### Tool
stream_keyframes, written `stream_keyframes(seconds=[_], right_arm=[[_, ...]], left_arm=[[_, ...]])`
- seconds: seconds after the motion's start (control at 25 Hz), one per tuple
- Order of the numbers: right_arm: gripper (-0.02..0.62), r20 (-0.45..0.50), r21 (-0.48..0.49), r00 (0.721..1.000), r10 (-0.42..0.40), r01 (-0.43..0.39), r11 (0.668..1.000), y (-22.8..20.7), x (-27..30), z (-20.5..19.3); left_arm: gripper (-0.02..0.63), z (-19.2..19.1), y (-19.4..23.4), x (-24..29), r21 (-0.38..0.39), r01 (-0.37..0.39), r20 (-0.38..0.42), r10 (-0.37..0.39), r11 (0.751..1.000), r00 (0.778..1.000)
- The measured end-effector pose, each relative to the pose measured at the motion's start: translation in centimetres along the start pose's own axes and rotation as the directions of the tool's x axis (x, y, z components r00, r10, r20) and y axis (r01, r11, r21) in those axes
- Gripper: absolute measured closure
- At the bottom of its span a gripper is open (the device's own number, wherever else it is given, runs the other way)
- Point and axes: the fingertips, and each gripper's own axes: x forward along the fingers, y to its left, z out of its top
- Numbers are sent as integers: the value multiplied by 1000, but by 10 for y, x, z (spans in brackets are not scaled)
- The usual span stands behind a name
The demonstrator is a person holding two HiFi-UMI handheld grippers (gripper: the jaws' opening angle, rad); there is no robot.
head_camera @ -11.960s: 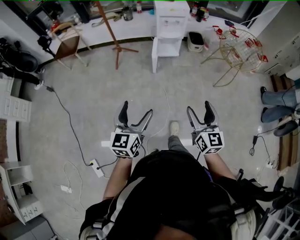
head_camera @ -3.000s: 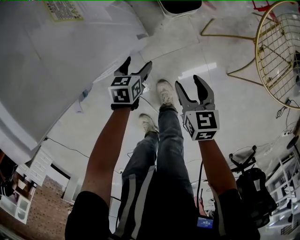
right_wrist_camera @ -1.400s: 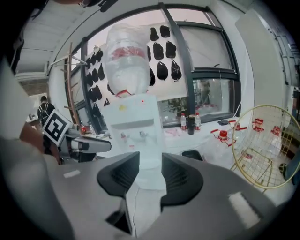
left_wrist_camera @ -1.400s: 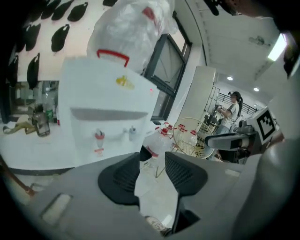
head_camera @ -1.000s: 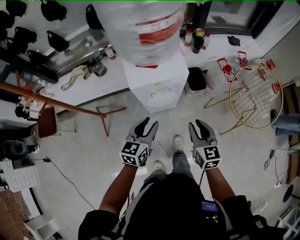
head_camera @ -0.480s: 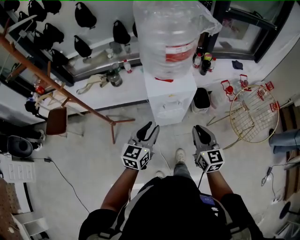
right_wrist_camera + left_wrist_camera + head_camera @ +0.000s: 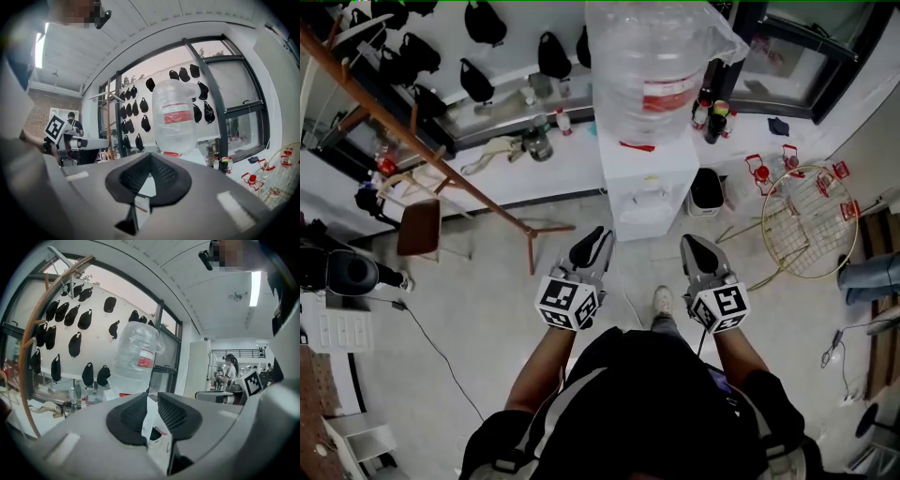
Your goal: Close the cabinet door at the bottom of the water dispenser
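- Left gripper (image 7: pixel 594 240), lower centre of head view: jaws had just been closing. Narrow slit left, nothing between pads.
- Right gripper (image 7: pixel 694 246) beside it: jaws fully together, empty.
- Water dispenser (image 7: pixel 649 159) stood upper centre, bottle (image 7: pixel 654 66) on top, well apart from both your grippers.
- Cabinet door (image 7: pixel 645 223) at its foot badly foreshortened. No panel stuck out over floor (image 7: pixel 487 309), so judged closed.
- Step judged: closing done, you standing off.
- Next: confirm door flush. If ajar, press free edge with closed jaw tips.
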Motion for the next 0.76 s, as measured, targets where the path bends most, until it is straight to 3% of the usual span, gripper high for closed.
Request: stream_keyframes(seconds=[0.76], right_arm=[[591, 70, -62, 997, 25, -20, 998, 2, -4, 32]], left_arm=[[543, 19, -13, -6, 24, 12, 29, -13, 1000, 999]])
